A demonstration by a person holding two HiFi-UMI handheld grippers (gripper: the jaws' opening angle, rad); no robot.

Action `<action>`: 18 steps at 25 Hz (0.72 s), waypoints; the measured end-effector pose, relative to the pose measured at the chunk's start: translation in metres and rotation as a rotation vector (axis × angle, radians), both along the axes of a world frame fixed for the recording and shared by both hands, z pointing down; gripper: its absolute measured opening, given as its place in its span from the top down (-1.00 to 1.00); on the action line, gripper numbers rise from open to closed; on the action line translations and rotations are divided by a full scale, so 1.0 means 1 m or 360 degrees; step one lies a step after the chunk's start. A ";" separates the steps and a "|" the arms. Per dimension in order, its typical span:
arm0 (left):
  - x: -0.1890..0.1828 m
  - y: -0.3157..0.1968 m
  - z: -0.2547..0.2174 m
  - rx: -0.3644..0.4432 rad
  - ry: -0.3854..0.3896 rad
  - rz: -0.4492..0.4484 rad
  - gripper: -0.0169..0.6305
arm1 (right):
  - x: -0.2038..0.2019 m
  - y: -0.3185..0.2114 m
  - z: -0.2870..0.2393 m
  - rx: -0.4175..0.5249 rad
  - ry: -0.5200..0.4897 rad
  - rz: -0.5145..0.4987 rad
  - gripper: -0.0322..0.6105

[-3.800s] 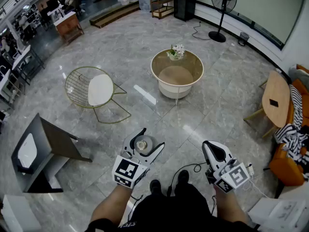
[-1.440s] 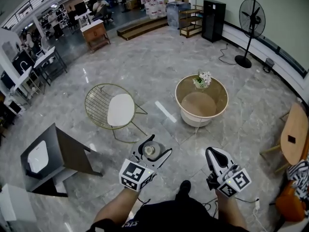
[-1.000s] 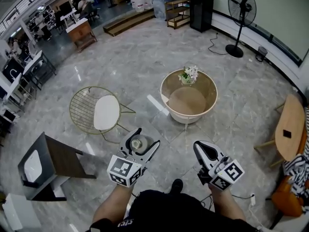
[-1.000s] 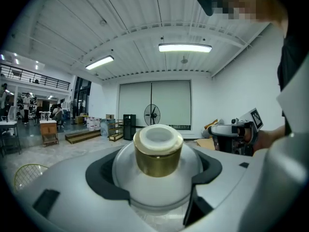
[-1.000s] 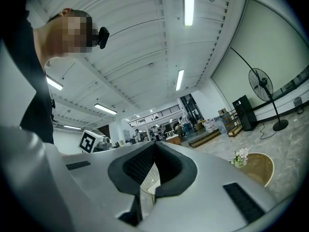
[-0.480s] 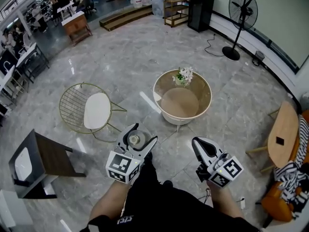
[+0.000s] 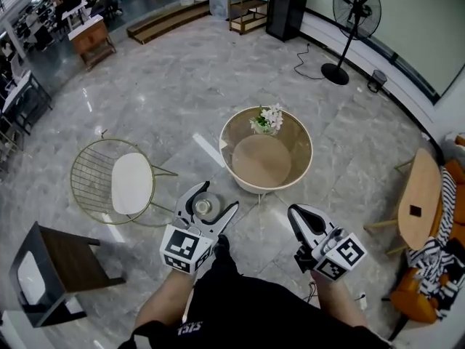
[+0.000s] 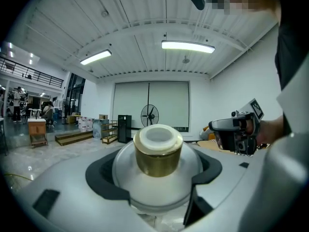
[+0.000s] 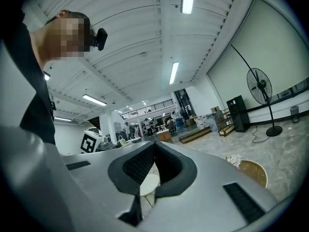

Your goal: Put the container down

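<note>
The container (image 7: 203, 207) is a small white round jar with a gold collar and a pale top. My left gripper (image 7: 206, 203) is shut on it and holds it upright over the grey marble floor. In the left gripper view the container (image 8: 157, 156) fills the middle, with the jaws closed against both its sides. My right gripper (image 7: 304, 222) is held level with it to the right, shut and empty. A round gold-rimmed table (image 7: 308, 151) bearing white flowers (image 7: 266, 119) stands just ahead of both grippers.
A gold wire chair (image 7: 112, 182) with a white seat stands to the left, and a dark side table (image 7: 51, 267) lies nearer at lower left. At the right are a wooden table (image 7: 415, 208) and an orange sofa (image 7: 429, 297). A standing fan (image 7: 350, 20) is far back.
The person has walked forward, so the round table now lies closer to the grippers. Both grippers keep the same pose, and the container stays held in the left one.
</note>
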State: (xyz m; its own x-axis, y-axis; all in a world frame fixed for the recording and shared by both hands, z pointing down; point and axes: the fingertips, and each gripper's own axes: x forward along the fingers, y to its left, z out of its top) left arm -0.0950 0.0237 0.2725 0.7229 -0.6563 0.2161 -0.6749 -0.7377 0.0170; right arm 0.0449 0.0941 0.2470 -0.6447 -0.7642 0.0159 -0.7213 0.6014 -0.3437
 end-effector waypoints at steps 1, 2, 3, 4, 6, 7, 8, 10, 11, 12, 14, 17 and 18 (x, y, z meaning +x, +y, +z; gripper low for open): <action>-0.002 -0.016 0.001 -0.0005 -0.0001 0.0015 -0.13 | -0.004 -0.016 0.000 -0.0004 0.0004 0.0011 0.85; -0.006 -0.032 0.003 -0.0010 -0.0005 0.0030 -0.13 | -0.009 -0.031 0.000 -0.0009 0.0007 0.0020 0.85; -0.010 -0.047 0.005 -0.0012 -0.0010 0.0044 -0.13 | -0.014 -0.047 0.001 -0.0014 0.0010 0.0028 0.85; -0.014 -0.062 0.007 -0.0014 -0.0014 0.0057 -0.13 | -0.020 -0.062 0.002 -0.0020 0.0014 0.0037 0.85; -0.023 -0.090 0.010 -0.0021 -0.0013 0.0080 -0.13 | -0.030 -0.089 0.006 -0.0034 0.0018 0.0064 0.85; -0.027 -0.102 0.011 -0.0024 -0.0010 0.0090 -0.13 | -0.034 -0.101 0.008 -0.0040 0.0017 0.0082 0.85; -0.031 -0.114 0.012 -0.0026 -0.0008 0.0101 -0.13 | -0.039 -0.113 0.011 -0.0045 0.0016 0.0101 0.85; -0.039 -0.134 0.015 -0.0024 -0.0013 0.0126 -0.13 | -0.048 -0.132 0.015 -0.0051 0.0017 0.0130 0.85; -0.041 -0.143 0.017 -0.0021 -0.0020 0.0140 -0.13 | -0.051 -0.140 0.017 -0.0049 0.0025 0.0141 0.85; -0.042 -0.151 0.018 -0.0019 -0.0029 0.0153 -0.13 | -0.054 -0.148 0.019 -0.0045 0.0038 0.0152 0.85; -0.042 -0.168 0.020 -0.0026 -0.0038 0.0171 -0.13 | -0.055 -0.161 0.021 -0.0041 0.0057 0.0177 0.85; -0.038 -0.186 0.021 -0.0046 -0.0026 0.0182 -0.13 | -0.048 -0.176 0.025 -0.0055 0.0017 0.0201 0.85; -0.035 -0.190 0.021 -0.0048 -0.0025 0.0185 -0.13 | -0.043 -0.181 0.026 -0.0059 0.0007 0.0204 0.85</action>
State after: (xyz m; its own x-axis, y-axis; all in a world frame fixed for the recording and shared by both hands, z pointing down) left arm -0.1296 -0.1664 0.2934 0.7902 -0.5612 0.2462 -0.5851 -0.8104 0.0307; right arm 0.0015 -0.0866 0.2731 -0.5417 -0.8392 0.0481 -0.7928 0.4911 -0.3609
